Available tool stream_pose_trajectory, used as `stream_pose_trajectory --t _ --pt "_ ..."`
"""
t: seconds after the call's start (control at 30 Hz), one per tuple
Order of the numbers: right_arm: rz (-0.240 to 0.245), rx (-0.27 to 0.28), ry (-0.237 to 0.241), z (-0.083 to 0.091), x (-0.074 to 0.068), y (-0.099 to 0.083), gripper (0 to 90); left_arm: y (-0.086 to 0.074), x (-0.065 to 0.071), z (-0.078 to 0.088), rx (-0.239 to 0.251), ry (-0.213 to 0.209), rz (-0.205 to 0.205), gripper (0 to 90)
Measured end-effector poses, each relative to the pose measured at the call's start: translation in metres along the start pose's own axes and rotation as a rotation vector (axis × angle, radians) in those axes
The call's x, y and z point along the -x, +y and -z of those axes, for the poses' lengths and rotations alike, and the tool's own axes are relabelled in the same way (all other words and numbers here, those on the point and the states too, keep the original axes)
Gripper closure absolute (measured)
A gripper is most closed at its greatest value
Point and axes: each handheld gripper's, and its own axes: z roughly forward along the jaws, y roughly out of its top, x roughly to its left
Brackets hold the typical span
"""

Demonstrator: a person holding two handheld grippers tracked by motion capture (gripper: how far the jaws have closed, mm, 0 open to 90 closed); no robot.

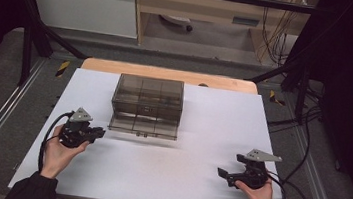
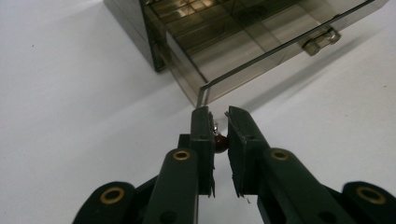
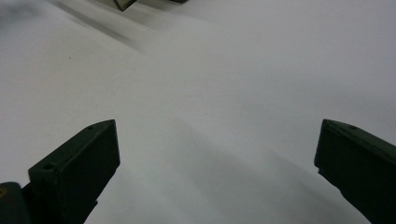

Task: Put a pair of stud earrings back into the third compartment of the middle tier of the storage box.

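One small red bead (image 2: 221, 142) pinched in left claw (image 2: 219, 122), near drawer box (image 2: 243, 42)

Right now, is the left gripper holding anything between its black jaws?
Yes, the left gripper has its jaws closed to a narrow gap on a small dark red object with a thin metal end.
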Motion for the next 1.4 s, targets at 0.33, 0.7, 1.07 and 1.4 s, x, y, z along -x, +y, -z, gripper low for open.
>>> stream_pose_trajectory --t 0.33,0.7,1.07,1.4 --pt "-0.006 -0.001 -0.002 0.000 0.000 0.000 0.7 0.017 0.021 0.000 0.012 -0.033 -0.040 80.1" --pt "-0.004 -0.002 -0.002 0.001 0.000 0.000 0.7 0.039 0.042 -0.016 0.017 -0.078 -0.072 80.1" --pt "-0.005 -0.001 -0.002 0.001 0.000 0.000 0.7 0.065 0.064 -0.030 0.025 -0.107 -0.107 80.1" --pt "-0.005 0.003 0.000 0.001 -0.001 0.000 0.7 0.091 0.088 -0.045 0.016 -0.126 -0.153 80.1"
